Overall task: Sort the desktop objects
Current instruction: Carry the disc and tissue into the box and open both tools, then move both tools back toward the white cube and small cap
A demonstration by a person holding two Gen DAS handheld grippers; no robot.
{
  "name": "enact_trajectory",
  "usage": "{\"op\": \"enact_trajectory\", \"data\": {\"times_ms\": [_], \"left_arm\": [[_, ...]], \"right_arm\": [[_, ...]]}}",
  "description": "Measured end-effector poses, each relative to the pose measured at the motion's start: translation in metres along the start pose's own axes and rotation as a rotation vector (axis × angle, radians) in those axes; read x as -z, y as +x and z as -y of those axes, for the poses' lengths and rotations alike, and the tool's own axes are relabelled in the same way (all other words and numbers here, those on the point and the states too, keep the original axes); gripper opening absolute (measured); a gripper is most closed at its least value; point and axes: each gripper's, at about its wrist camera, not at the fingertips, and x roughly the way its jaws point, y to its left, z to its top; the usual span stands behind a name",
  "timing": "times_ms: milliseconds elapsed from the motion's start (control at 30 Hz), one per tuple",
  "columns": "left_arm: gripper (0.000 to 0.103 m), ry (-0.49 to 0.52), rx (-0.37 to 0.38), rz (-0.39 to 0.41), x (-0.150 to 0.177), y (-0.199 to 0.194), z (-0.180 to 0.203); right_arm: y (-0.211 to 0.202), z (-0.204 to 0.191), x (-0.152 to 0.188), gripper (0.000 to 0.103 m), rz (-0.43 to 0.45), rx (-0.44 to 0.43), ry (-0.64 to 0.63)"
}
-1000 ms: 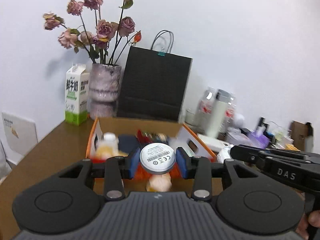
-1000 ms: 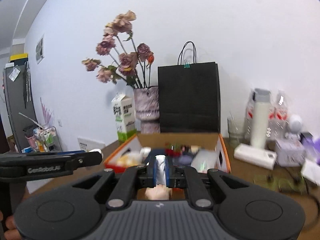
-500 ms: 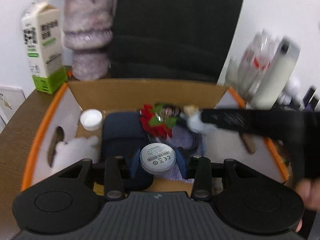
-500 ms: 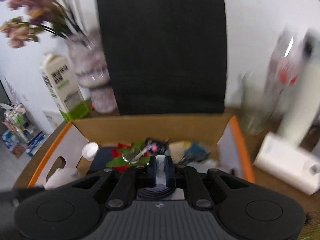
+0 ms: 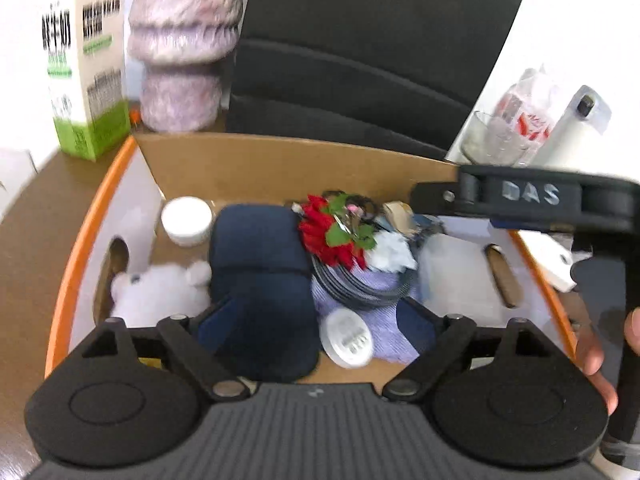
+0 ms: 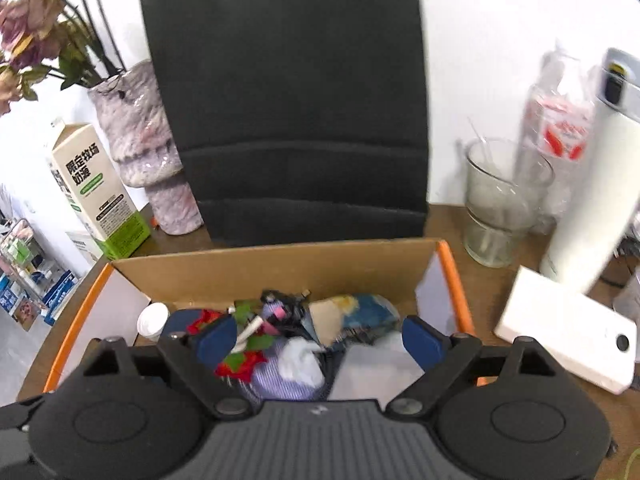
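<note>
At the far left a milk carton (image 5: 86,60) and a mottled pink vase (image 5: 182,40) stand on the tabletop (image 5: 36,232) behind the box, out of the sorting, as does the black paper bag (image 5: 360,48) just behind its back wall. The orange-edged cardboard box (image 5: 280,164) is the collecting place, so the small things lie heaped in it: a white plush toy (image 5: 160,288) against the left wall by the handle hole, a white jar lid (image 5: 186,220) in the back left corner, a dark blue pouch (image 5: 260,268) along the middle, then a red artificial flower (image 5: 332,236) on a coil of black cable (image 5: 360,288) over a lilac cloth (image 5: 384,336). The left gripper (image 5: 316,320) hangs over the near edge with its blue pads wide apart and nothing between them; the small white round disc (image 5: 347,338) lies tilted in the gap, on the cloth and against the pouch, touching neither pad, so I judge it just let go into the box. To the right, the right gripper (image 6: 316,336) is likewise spread wide and empty above the heap, and whatever it brought I cannot single out. Right of the box a glass (image 6: 500,204), a white thermos (image 6: 592,184) and a flat white device (image 6: 568,340) wait on the tabletop, probably still to be sorted.
</note>
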Motion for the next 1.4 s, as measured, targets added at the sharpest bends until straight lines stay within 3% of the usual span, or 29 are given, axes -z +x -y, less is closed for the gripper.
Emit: {"op": "enact_trajectory", "data": {"times_ms": [267,333,400,500,667,767,900,1067,1167,1267,1400], "left_arm": [[0.095,0.002,-0.115,0.019,0.010,-0.038,0.005],[0.096,-0.025,-0.171,0.059,0.029,-0.054,0.009],[0.097,0.009,-0.165,0.113,0.053,-0.075,0.016],[0.103,0.048,-0.185,0.214,0.094,-0.108,0.026],[0.103,0.138,-0.143,0.294,0.155,-0.142,0.037],[0.103,0.174,-0.143,0.262,0.185,-0.146,0.038],[0.103,0.201,-0.090,0.309,0.229,-0.168,0.034],[0.103,0.220,-0.091,0.353,0.277,-0.193,0.026],[0.103,0.231,-0.050,0.335,0.293,-0.194,0.017],[0.103,0.170,-0.067,0.302,0.301,-0.191,0.009],[0.103,0.130,-0.082,0.337,0.316,-0.198,0.001]], "right_arm": [[-0.042,0.002,0.021,0.089,-0.045,0.060,-0.008],[-0.062,-0.002,0.036,0.090,-0.027,0.044,-0.014],[-0.086,-0.002,0.061,0.091,0.021,0.018,-0.036],[-0.119,0.003,0.102,0.092,0.092,0.045,-0.045],[-0.161,0.007,0.170,0.095,0.146,0.034,-0.021],[-0.179,0.001,0.203,0.097,0.172,0.040,-0.028],[-0.199,-0.009,0.243,0.099,0.221,0.084,-0.055],[-0.223,-0.019,0.297,0.099,0.239,0.101,-0.079],[-0.233,-0.023,0.326,0.100,0.234,0.064,-0.082],[-0.234,-0.028,0.345,0.100,0.230,0.051,-0.069],[-0.239,-0.036,0.361,0.100,0.240,0.017,-0.077]]}}
